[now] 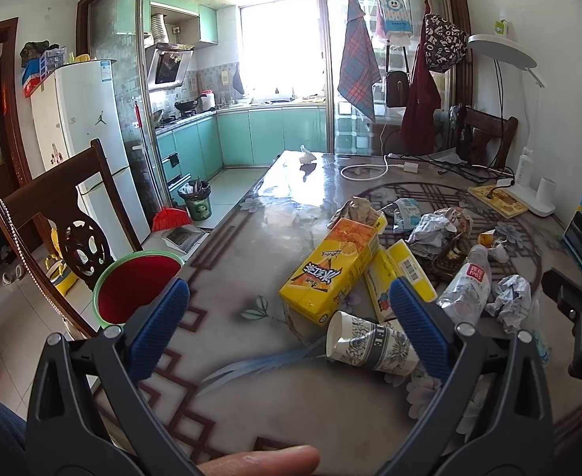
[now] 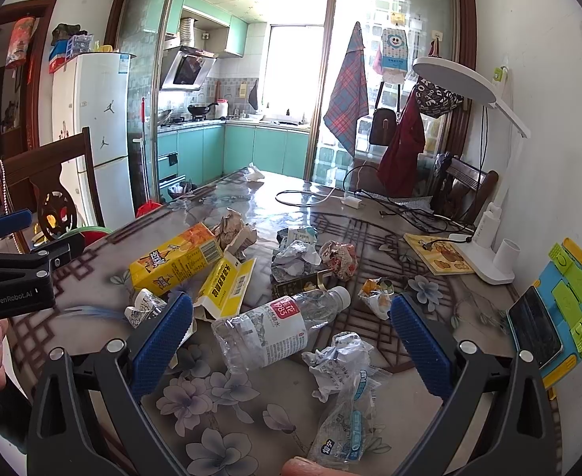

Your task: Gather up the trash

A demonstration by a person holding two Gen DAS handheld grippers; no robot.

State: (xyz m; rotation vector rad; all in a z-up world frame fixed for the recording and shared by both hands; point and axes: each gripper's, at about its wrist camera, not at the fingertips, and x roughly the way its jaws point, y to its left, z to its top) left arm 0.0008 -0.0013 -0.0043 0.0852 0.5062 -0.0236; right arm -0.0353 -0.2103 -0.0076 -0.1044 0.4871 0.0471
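Trash lies scattered on the dining table point(image 1: 251, 269). A big yellow juice carton point(image 1: 332, 267) lies on a smaller yellow box point(image 1: 400, 273). A paper cup point(image 1: 370, 343) lies on its side in front of my open, empty left gripper point(image 1: 289, 331), partly behind its right finger. A crushed clear water bottle point(image 2: 275, 327) lies between the spread fingers of my open, empty right gripper point(image 2: 291, 341). Crumpled paper point(image 2: 340, 357) and a clear plastic wrapper point(image 2: 344, 424) lie beside it. A red bin with a green rim point(image 1: 138, 287) stands off the table's left edge.
More crumpled paper point(image 2: 297, 258) and wrappers point(image 2: 376, 291) lie mid-table. A white desk lamp point(image 2: 485, 250), a book point(image 2: 435, 258), a phone on a blue stand point(image 2: 537, 327) and cables point(image 2: 402, 206) are at the right. A wooden chair point(image 1: 59, 234) stands left of the table.
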